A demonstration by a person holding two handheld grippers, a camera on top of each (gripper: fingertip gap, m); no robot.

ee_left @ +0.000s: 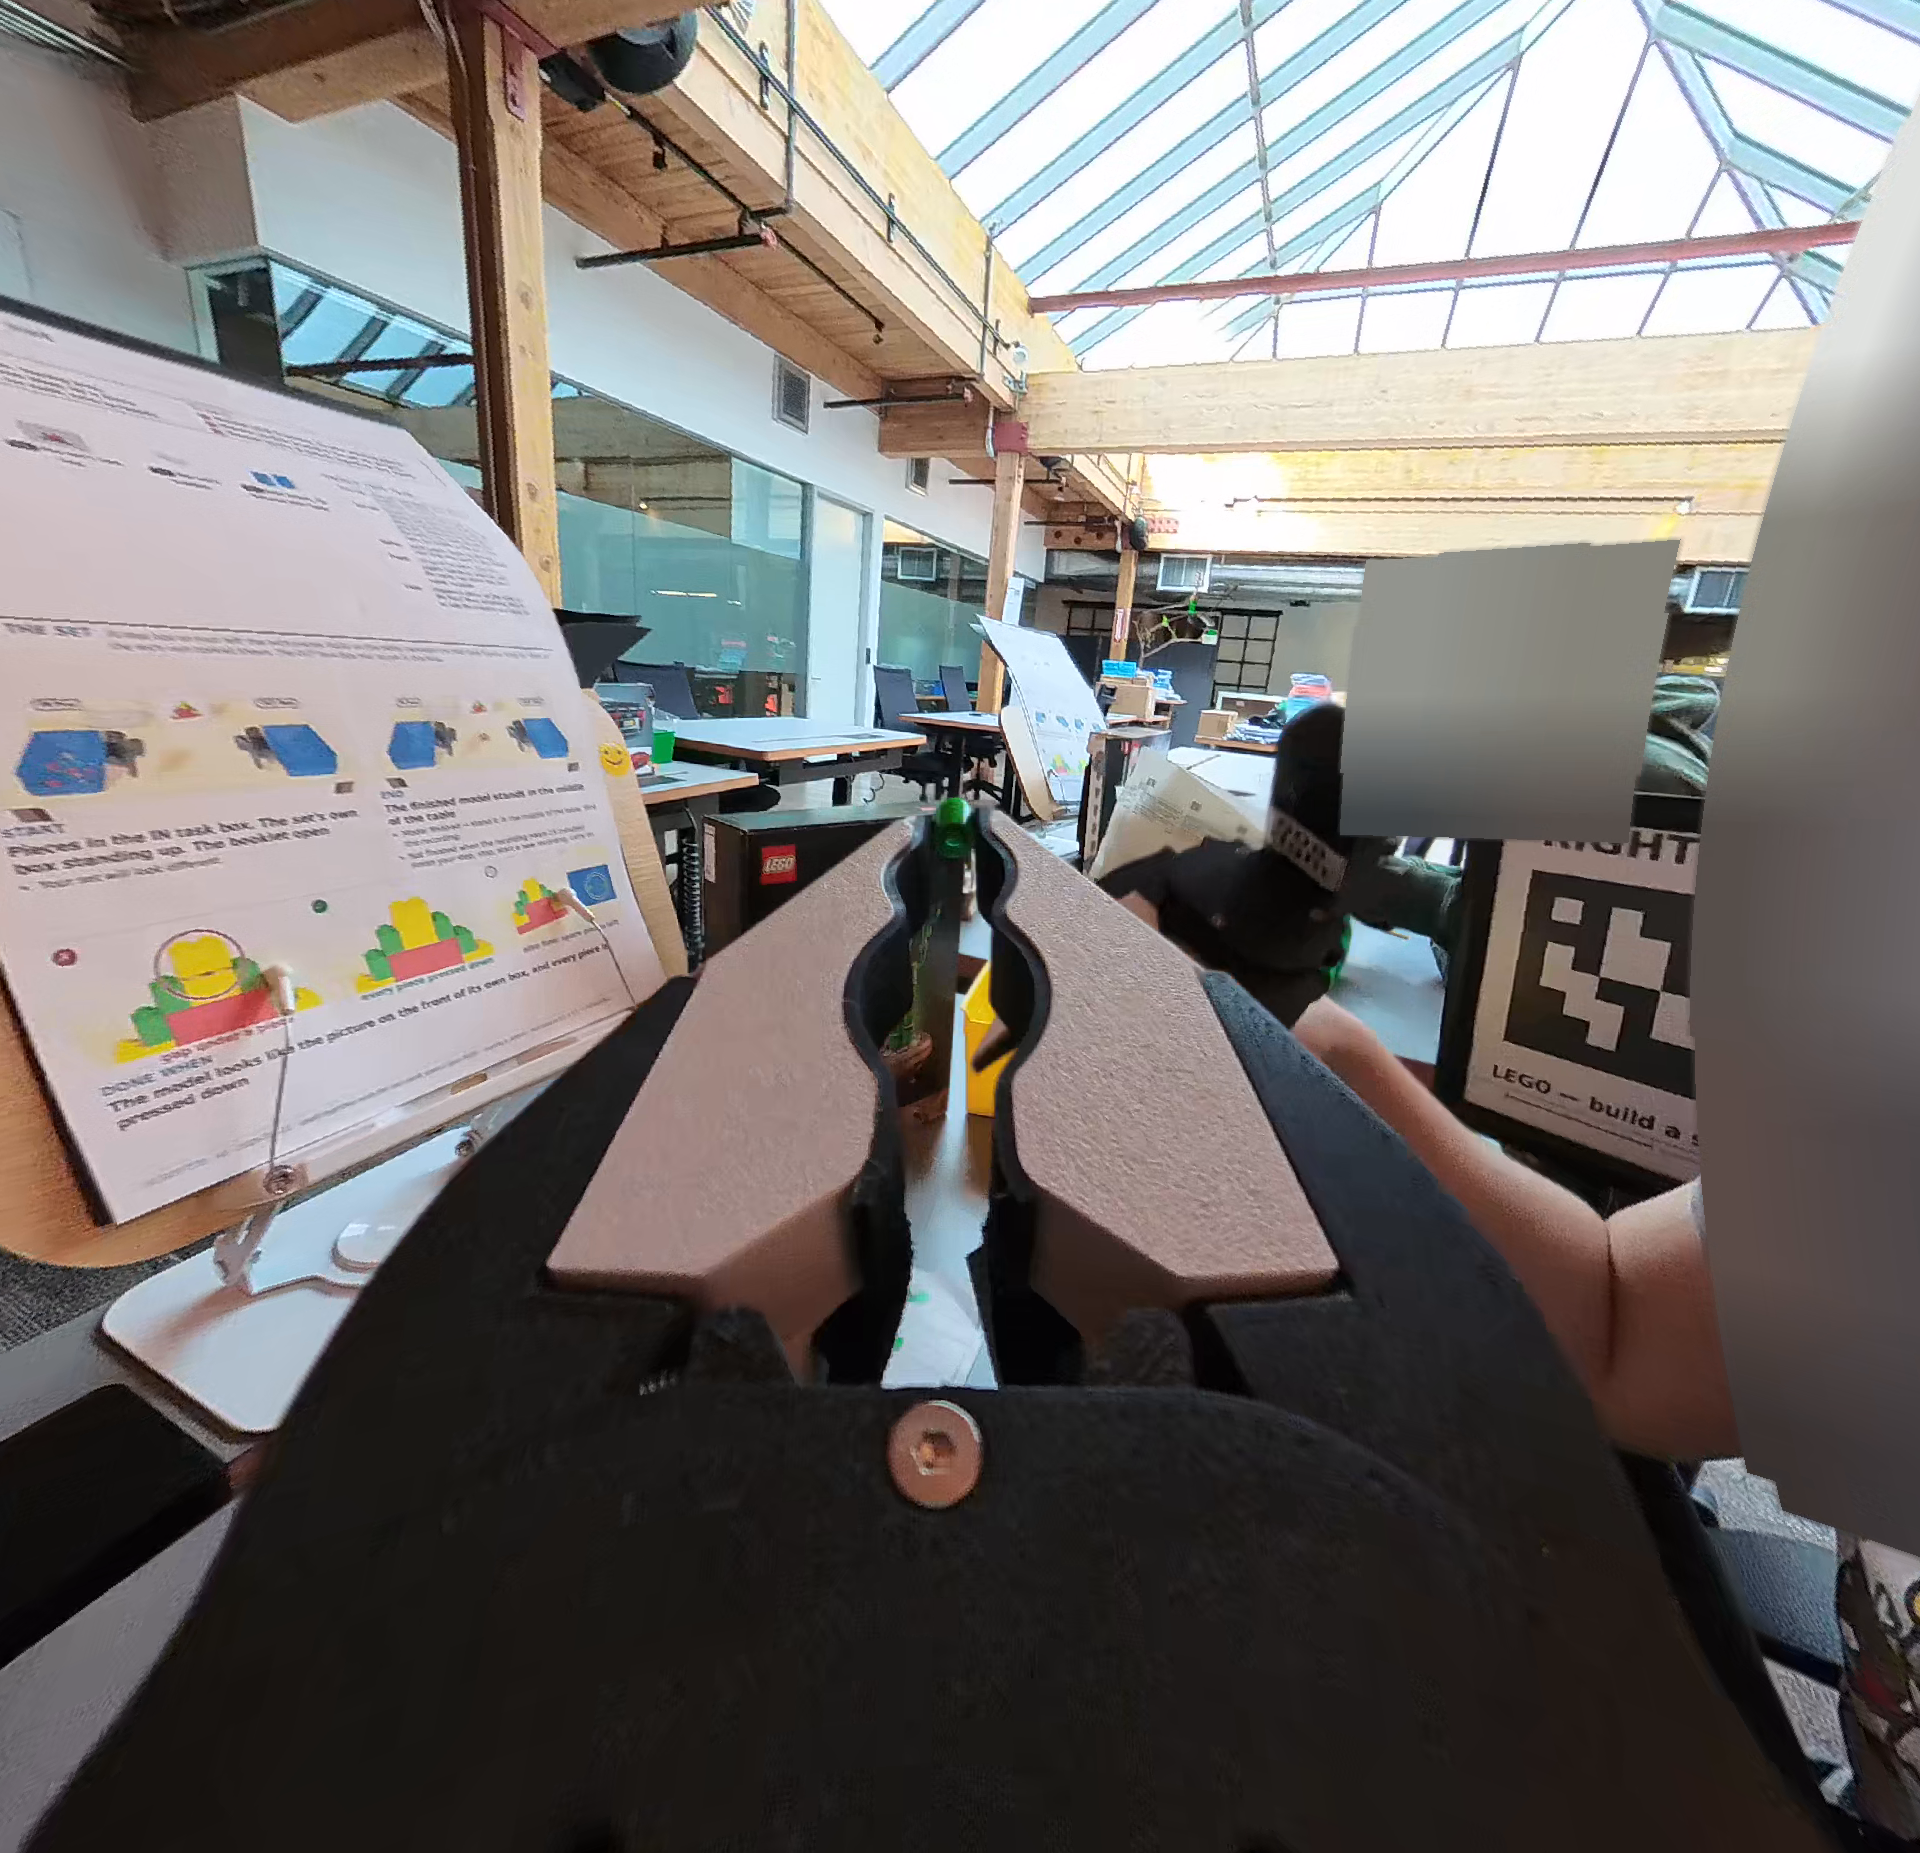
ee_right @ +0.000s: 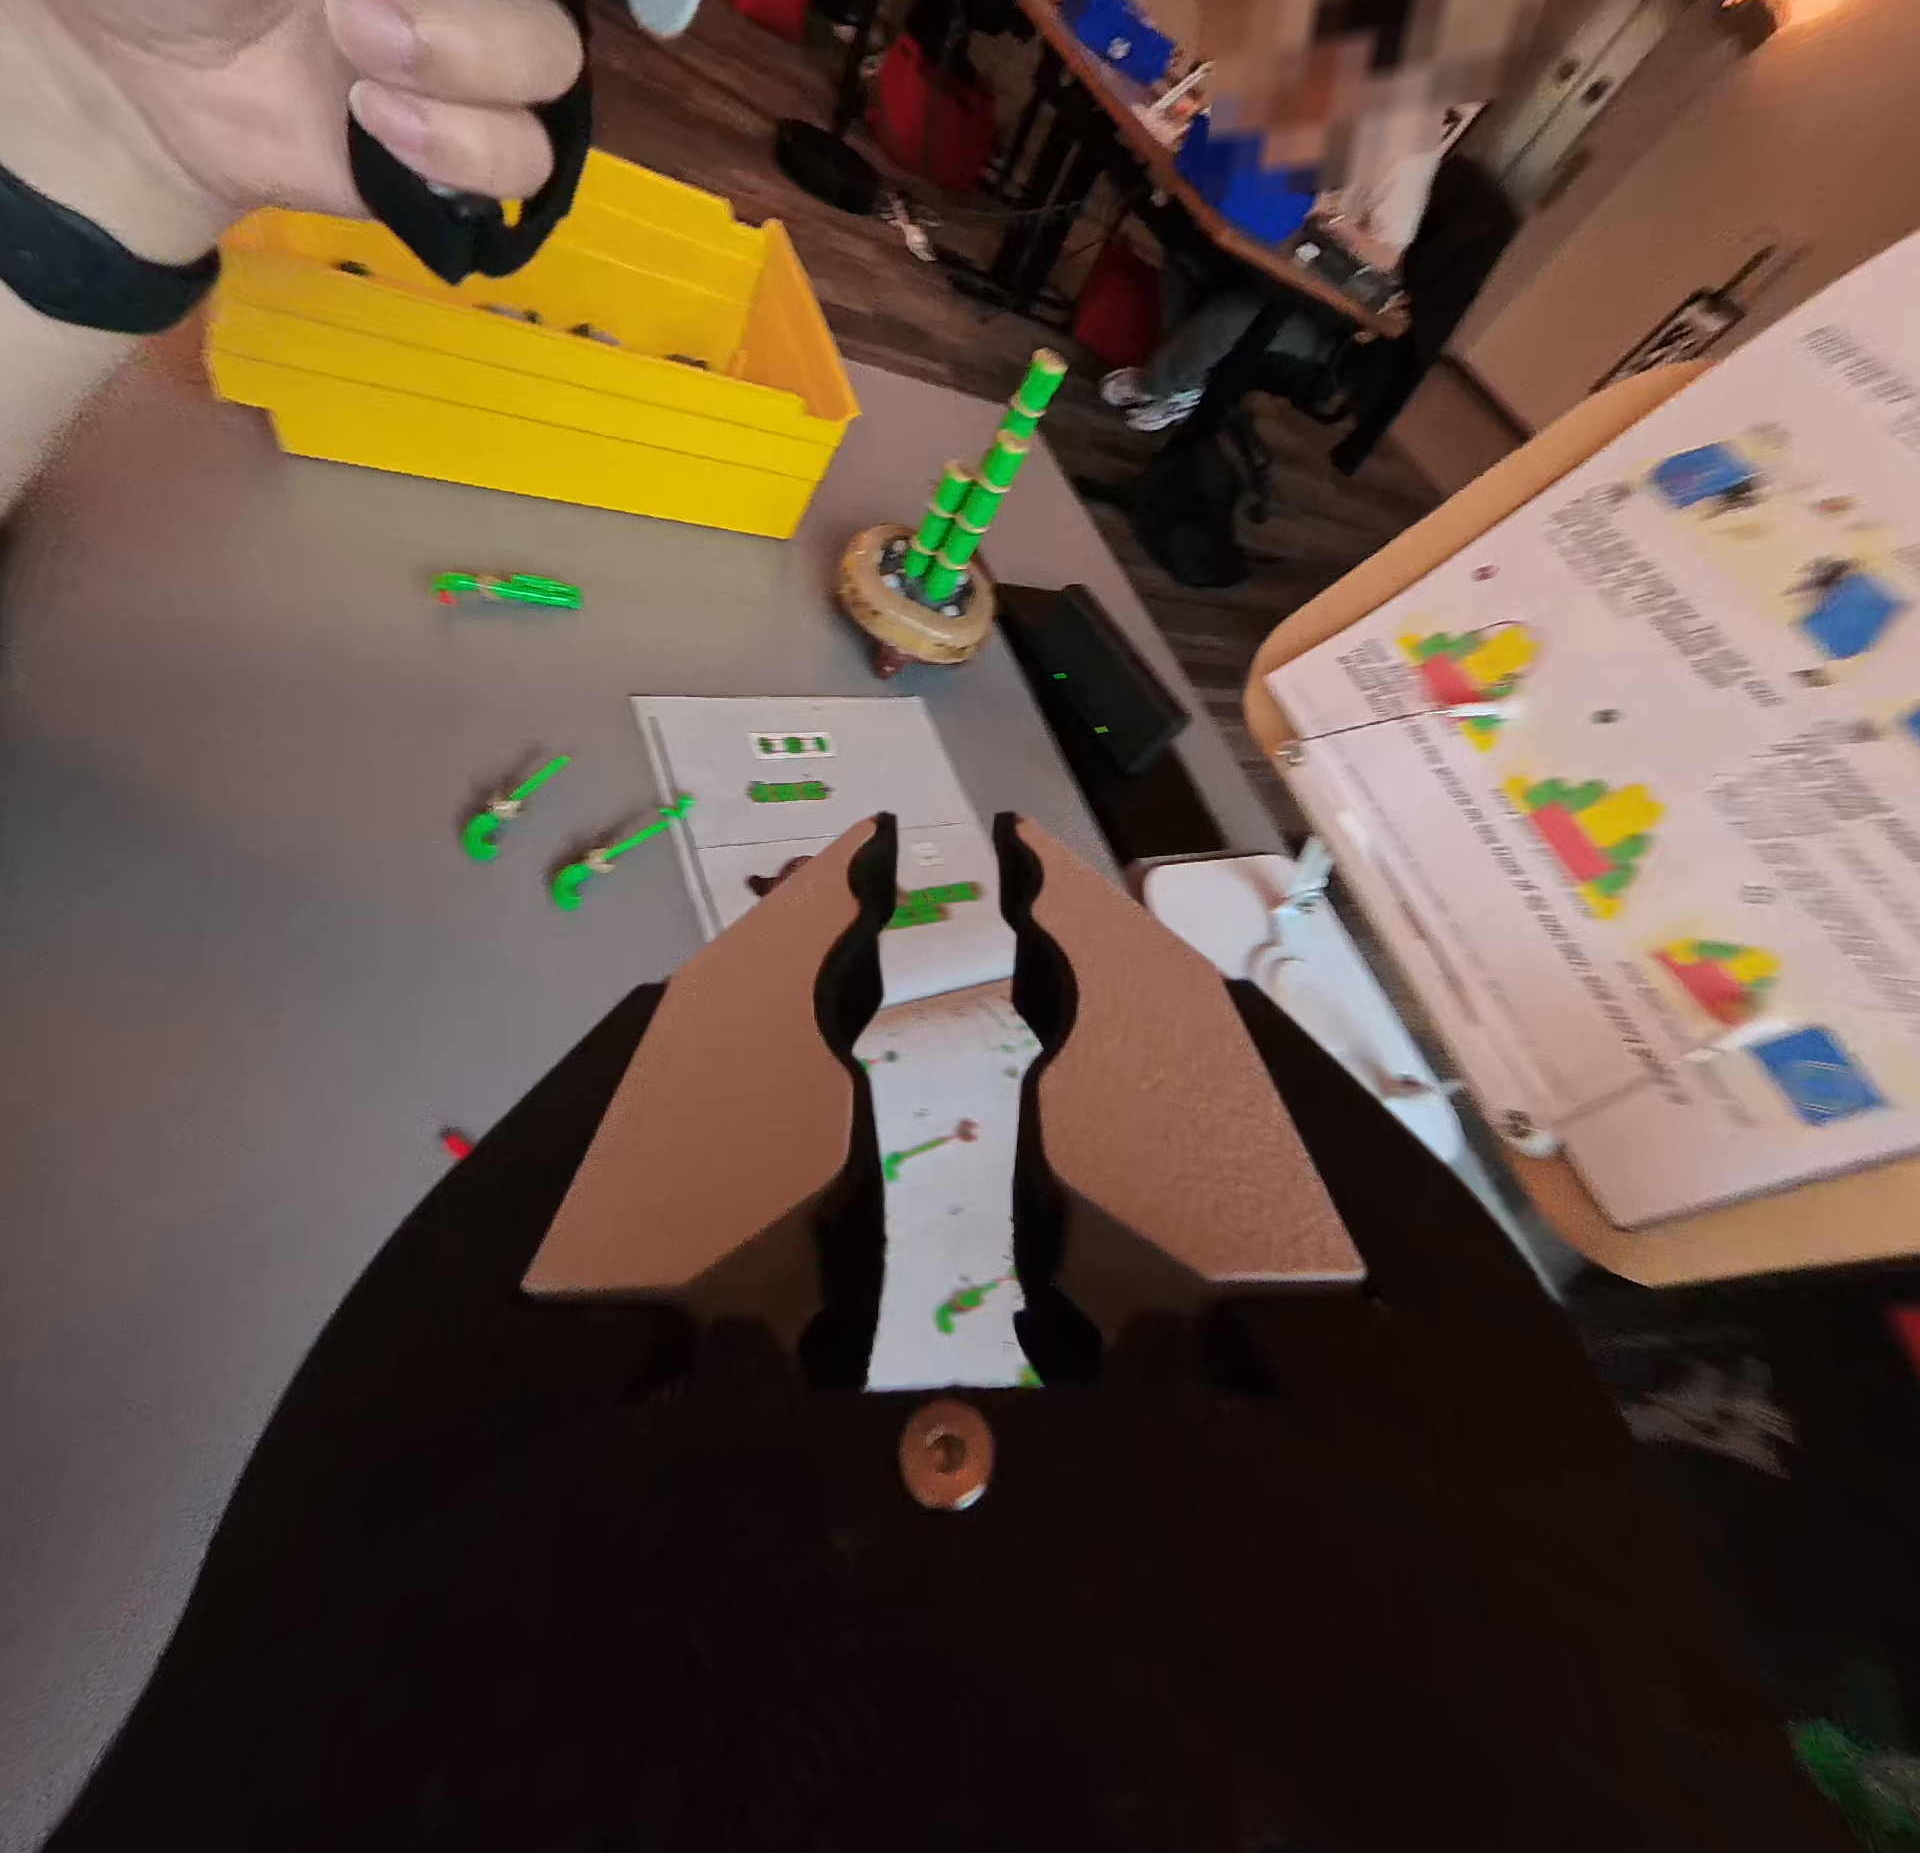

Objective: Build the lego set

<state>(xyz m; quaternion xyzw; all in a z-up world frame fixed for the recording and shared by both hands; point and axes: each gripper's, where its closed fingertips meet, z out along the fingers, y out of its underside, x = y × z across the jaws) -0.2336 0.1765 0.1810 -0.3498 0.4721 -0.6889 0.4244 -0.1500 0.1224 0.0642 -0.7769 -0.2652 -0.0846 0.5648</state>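
A yellow bin sits on the grey bench far ahead-left of the right gripper, small dark pieces along its inside. That gripper hangs above the open booklet, jaws slightly spread, empty. Ahead of its tips stands the green bamboo model in its tan pot — loose green stems to the left. The left gripper, angled level, pinches a green piece.
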